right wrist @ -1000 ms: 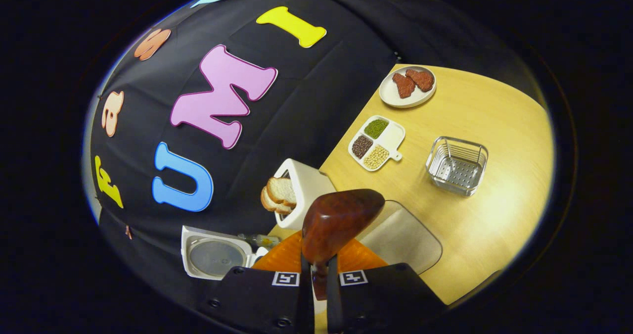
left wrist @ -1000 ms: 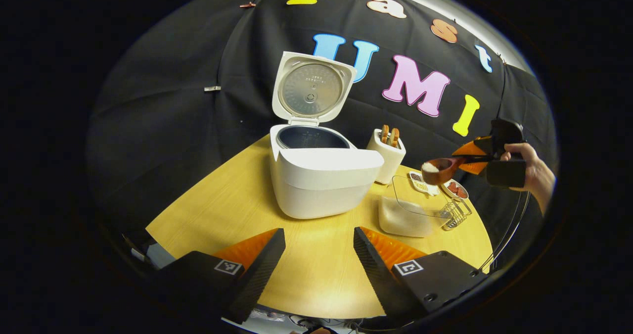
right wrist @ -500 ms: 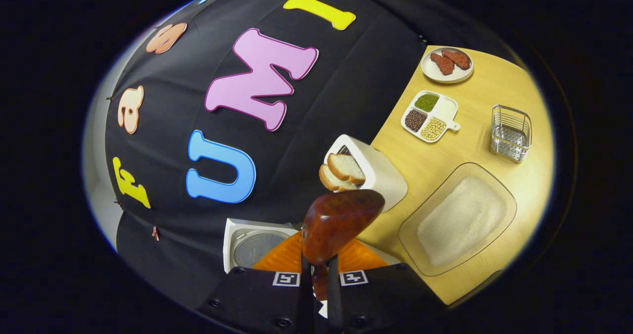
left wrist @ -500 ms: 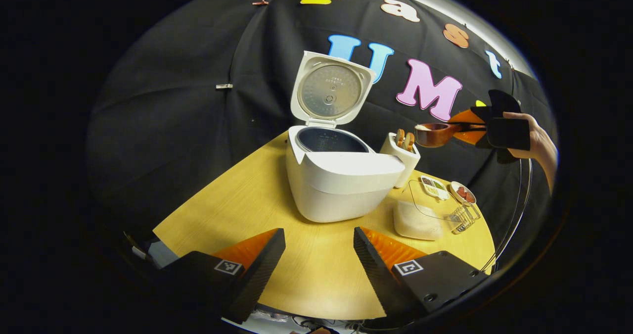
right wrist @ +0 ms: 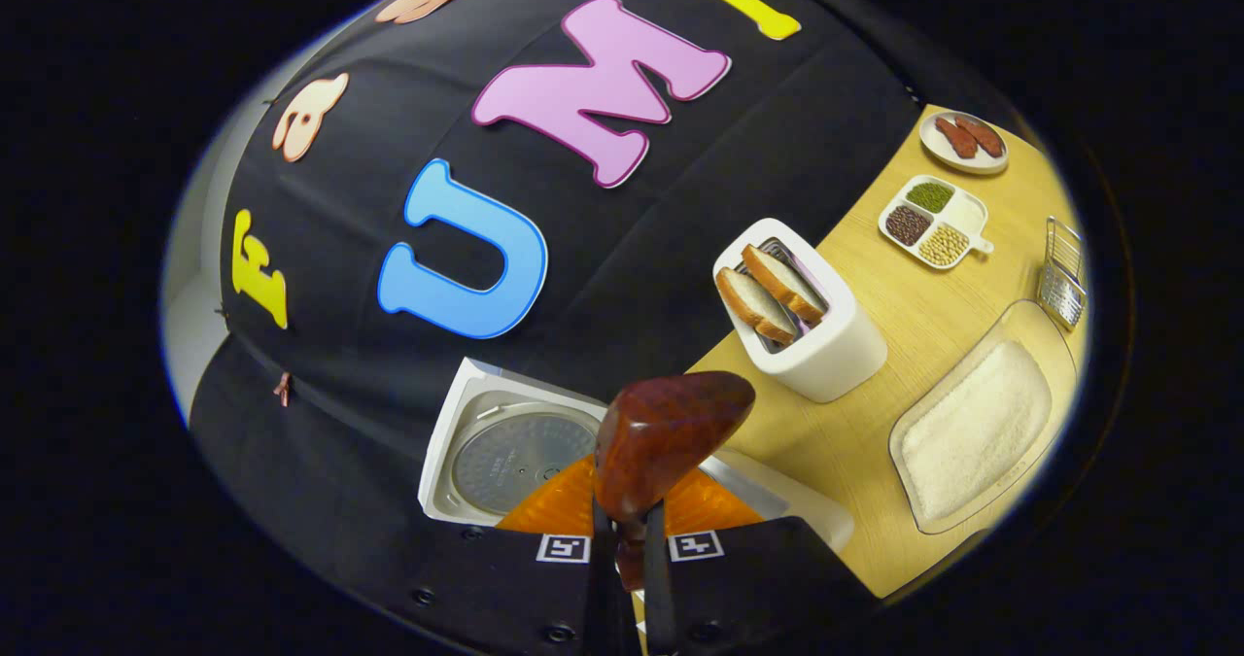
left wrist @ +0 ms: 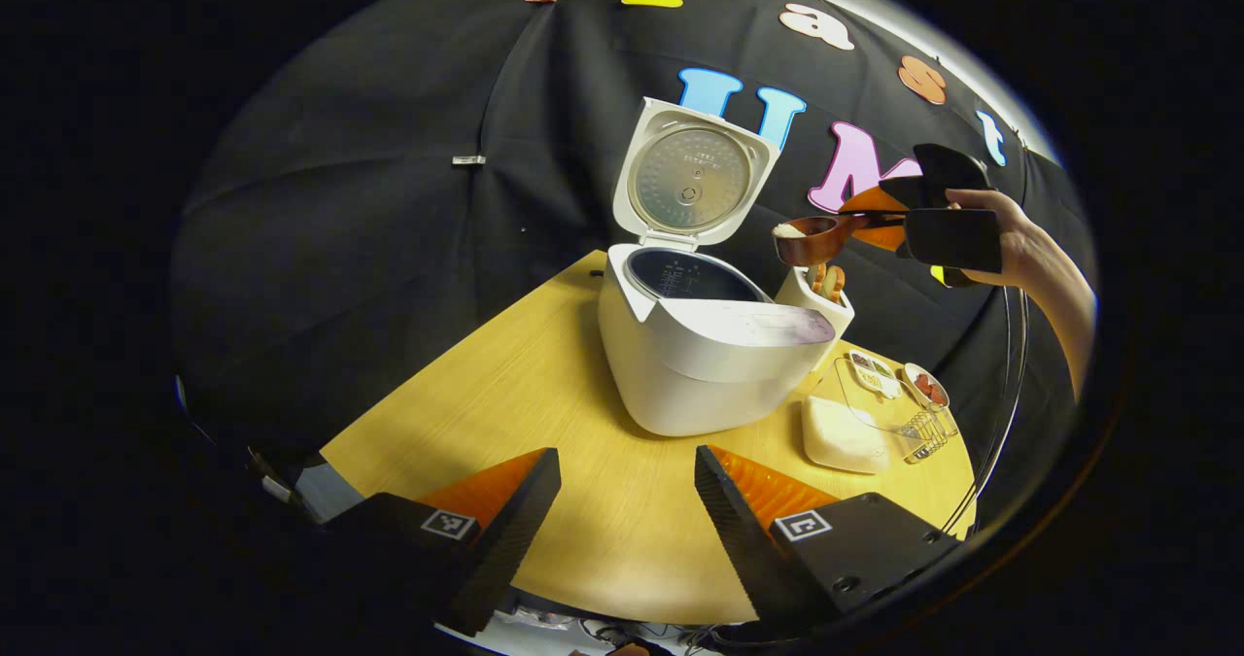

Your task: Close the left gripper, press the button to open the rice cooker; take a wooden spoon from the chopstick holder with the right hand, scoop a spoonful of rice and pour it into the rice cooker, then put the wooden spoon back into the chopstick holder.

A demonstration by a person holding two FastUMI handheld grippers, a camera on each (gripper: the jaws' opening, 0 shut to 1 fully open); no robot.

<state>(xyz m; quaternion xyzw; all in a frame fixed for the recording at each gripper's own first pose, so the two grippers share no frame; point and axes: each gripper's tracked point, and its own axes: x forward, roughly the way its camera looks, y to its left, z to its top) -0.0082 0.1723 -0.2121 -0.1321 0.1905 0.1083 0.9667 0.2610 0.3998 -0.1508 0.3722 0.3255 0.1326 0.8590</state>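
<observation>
Two grippers are in the scene. One cooker (left wrist: 714,345) stands on the table (left wrist: 544,413), white, with its lid (left wrist: 692,172) raised upright and the dark pot (left wrist: 692,277) open to see. One spoon (left wrist: 812,240) is there, of dark red-brown wood with a deep bowl; in the left gripper view it carries a small white heap of rice and it hangs in the air just right of the open lid, above the toaster (left wrist: 814,298), not yet over the pot. The right gripper (left wrist: 880,221), held by a hand (left wrist: 1011,248), is closed on the spoon handle. In the right gripper view the back of the spoon (right wrist: 671,432) stands up between the two fingers, which press it from both sides. The left gripper (left wrist: 627,500) has its fingers wide apart over the near table and holds nothing.

One toaster (right wrist: 802,311) holds two slices of bread (right wrist: 768,292). One clear tray of rice (right wrist: 982,423) lies near it. Beyond it is one divided dish (right wrist: 933,221) with three kinds of beans and one free part, one plate (right wrist: 964,141) with two reddish-brown pieces, and one wire basket (right wrist: 1061,272).
</observation>
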